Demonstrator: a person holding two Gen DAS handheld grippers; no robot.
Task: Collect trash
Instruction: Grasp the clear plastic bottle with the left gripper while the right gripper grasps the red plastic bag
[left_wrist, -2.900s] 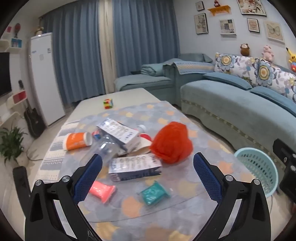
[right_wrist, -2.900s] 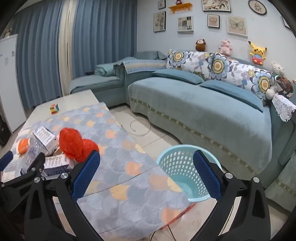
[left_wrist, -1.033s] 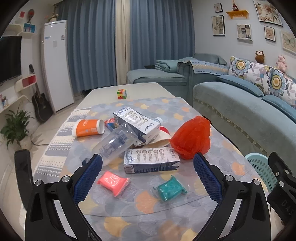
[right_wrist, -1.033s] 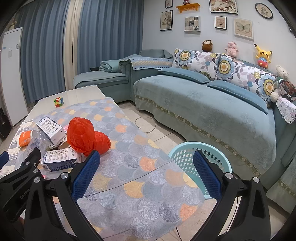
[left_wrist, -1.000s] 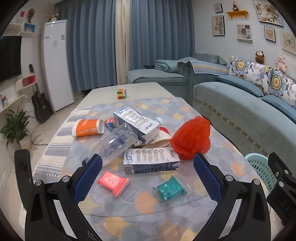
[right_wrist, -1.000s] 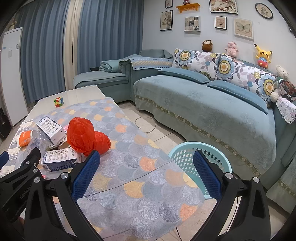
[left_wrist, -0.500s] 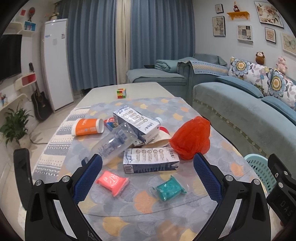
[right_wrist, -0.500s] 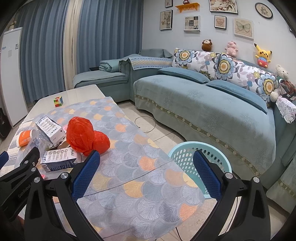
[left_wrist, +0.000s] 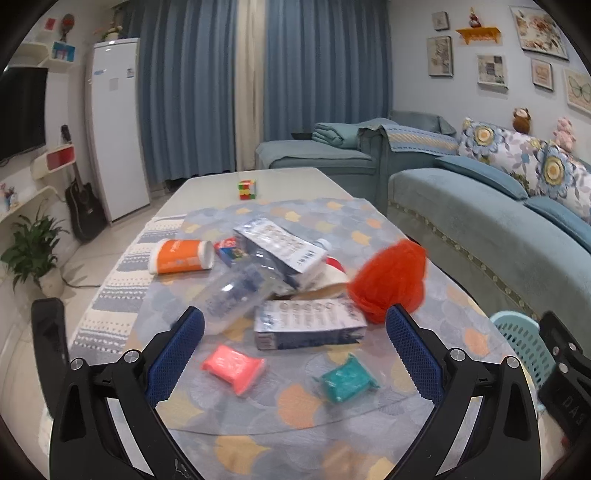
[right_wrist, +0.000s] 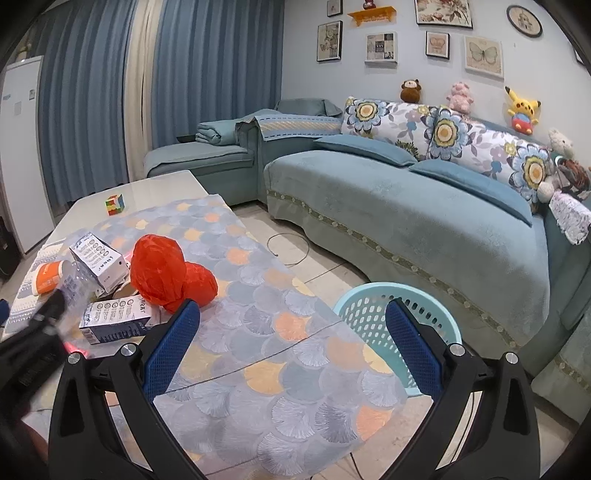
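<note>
**Litter spread on the patterned surface, both tongs empty**

Blue curtains and a teal sofa (right_wrist: 406, 221) frame the surface (left_wrist: 295, 424), which wears a scale-patterned cloth. On it lie an orange tub (left_wrist: 181, 255) on its side, a clear bottle (left_wrist: 236, 291), two blue-and-white cartons (left_wrist: 308, 324), a crumpled red bag (left_wrist: 389, 282), a pink packet (left_wrist: 232, 367) and a teal packet (left_wrist: 345, 380). The left tongs (left_wrist: 294, 354) hover above the near edge, spread wide and holding nothing, with the pink and teal packets between the tips. The right tongs (right_wrist: 291, 350) are equally wide and empty, over the cloth's corner. A pale blue basket (right_wrist: 399, 295) stands on the floor just beside the surface.
</note>
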